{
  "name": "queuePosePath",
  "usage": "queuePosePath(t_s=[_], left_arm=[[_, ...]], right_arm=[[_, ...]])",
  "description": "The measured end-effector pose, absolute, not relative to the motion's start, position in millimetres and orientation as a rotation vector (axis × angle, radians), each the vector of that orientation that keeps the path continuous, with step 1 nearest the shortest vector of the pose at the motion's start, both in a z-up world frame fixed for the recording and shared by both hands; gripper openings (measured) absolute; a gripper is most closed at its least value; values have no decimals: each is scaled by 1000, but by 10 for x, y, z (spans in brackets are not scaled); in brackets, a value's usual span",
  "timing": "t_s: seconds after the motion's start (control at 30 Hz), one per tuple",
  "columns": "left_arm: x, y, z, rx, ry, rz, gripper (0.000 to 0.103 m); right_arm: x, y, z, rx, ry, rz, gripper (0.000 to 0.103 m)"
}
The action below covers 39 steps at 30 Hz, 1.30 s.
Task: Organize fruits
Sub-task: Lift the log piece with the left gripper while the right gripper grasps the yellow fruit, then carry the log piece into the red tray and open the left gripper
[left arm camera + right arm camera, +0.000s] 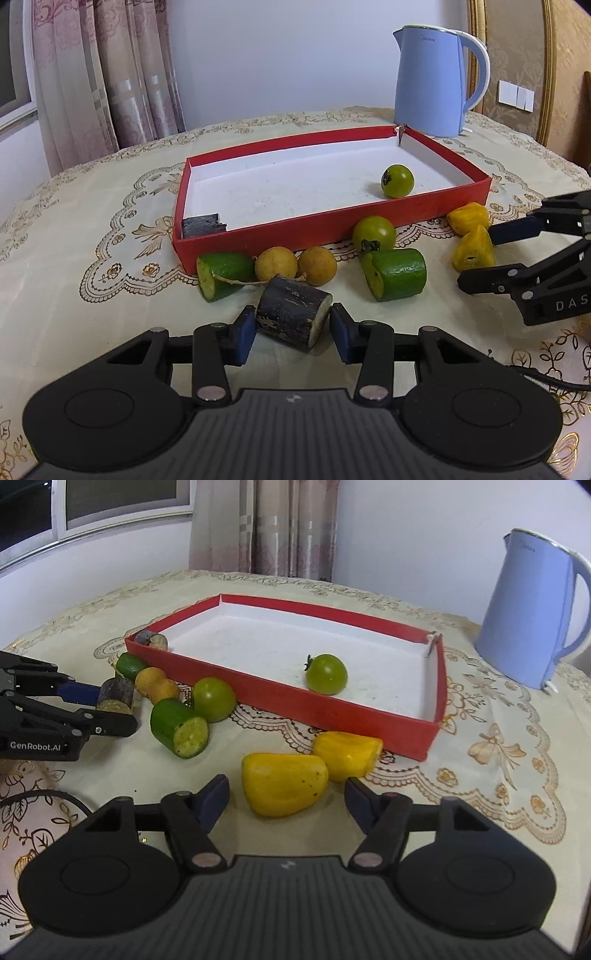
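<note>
Fruits point(393, 275) crowding red tray's point(295, 230) near wall

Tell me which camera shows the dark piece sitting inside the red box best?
The right wrist view: the dark piece shows its dark skin and pale cut end in the red box's far left corner. In the left wrist view it is only a flat dark shape behind the box's near wall.

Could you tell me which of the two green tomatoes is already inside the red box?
The green tomato near the box's kettle end; the other tomato sits outside on the tablecloth.

Soft even light, fisheye-warped edges
</note>
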<state>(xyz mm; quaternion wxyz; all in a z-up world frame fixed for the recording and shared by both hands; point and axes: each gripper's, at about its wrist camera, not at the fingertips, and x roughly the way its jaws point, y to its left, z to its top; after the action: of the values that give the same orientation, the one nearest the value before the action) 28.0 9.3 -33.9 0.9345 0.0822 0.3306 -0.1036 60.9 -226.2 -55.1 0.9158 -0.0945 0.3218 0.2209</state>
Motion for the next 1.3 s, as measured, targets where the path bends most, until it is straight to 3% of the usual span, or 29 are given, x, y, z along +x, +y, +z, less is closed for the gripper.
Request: queuePosePath(t_s=[0.1,0.2,0.53,0.6,0.97,1.3], left_arm=[[265,64,-342,187,664,-207,42],[258,51,-343,193,659,-206,42],[299,64,-345,173,665,-211,44],[309,80,-344,158,672,-212,44],[219,126,-302,127,670,-223,41],[272,157,6,138,587,-197,41]], right_arm=[[623,-2260,-541,-194,668,467,65],[595,-2245,-535,-186,670,486,52],[612,-2222,-545,-169,664,469,54],[600,-2232,-545,-154,654,455,49],[412,-2328,-550,-113,633,446,48],[363,-2367,-572,-92,609,453,48]])
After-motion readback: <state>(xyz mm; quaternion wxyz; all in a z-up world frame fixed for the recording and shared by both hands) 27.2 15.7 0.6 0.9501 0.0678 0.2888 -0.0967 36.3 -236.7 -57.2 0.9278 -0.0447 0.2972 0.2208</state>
